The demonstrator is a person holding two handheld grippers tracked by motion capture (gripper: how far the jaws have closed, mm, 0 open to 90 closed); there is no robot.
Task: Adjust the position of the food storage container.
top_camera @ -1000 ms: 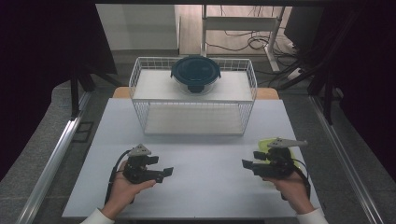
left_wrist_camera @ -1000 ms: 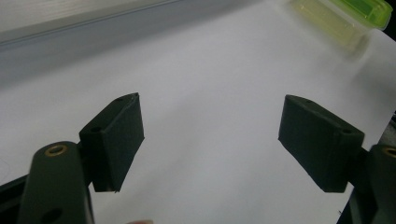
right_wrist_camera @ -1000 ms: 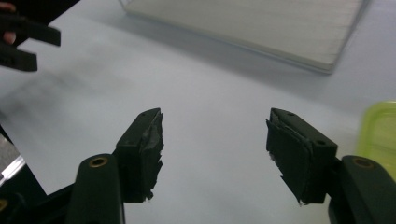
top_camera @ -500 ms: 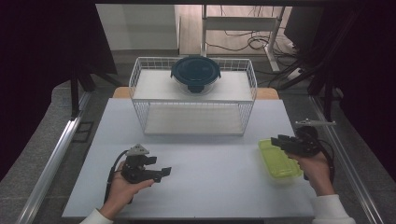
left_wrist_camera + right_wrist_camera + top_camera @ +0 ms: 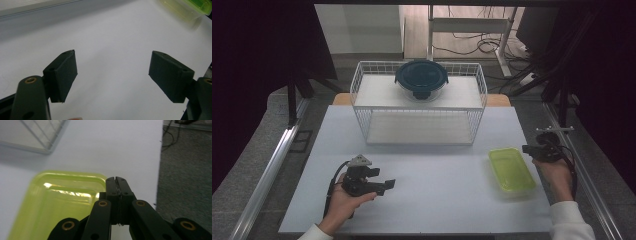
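The yellow-green container (image 5: 511, 169) lies on the white worktop (image 5: 432, 200) near its right edge, in front of the wire basket (image 5: 419, 102). My right tongs (image 5: 532, 149) sit just beside its right rim, and their jaws have just been closing and are now clenched on nothing. My left tongs (image 5: 387, 186) rest near the front left corner, released and empty.

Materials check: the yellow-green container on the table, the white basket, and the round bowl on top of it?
Yellow-green container: looks like translucent glossy plastic; light glints on it and shows through. White basket: thin wire grid, likely coated metal, matte white. Round bowl: clear body, glass or plastic, can't tell which; dark blue-green lid looks like plastic with side clips.
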